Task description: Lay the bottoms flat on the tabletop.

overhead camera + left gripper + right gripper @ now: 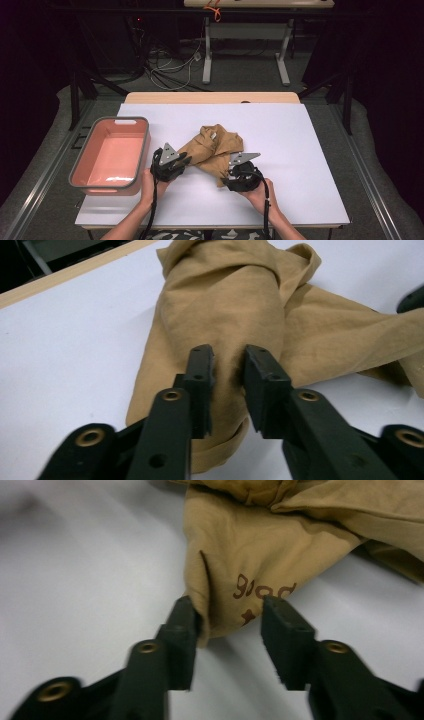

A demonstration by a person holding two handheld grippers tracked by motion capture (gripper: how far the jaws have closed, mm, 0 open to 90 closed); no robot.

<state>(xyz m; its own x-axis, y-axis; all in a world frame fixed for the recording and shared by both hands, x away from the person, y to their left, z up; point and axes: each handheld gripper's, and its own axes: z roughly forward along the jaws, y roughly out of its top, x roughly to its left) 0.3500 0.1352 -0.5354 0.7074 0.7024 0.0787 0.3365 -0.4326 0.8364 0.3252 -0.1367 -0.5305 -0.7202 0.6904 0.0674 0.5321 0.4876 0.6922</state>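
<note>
A crumpled tan cloth (214, 146) lies in the middle of the white table top (300, 150). My left gripper (184, 160) is at the cloth's left end. In the left gripper view, the left gripper (229, 357) has its jaws drawn close, pinching a raised fold of the cloth (225, 305). My right gripper (231, 171) is at the cloth's near right corner. In the right gripper view, the right gripper (230, 612) stands open, its jaws on either side of a cloth corner (250, 555) that carries brown handwriting (262, 590). The left fingertip (182, 615) touches the cloth edge.
A pink rectangular bin (145, 145) stands on the table's left side, close to my left hand. White surface stretches to the right of and behind the cloth. Beyond the table's far edge are cables on the floor and the legs of another table (282, 55).
</note>
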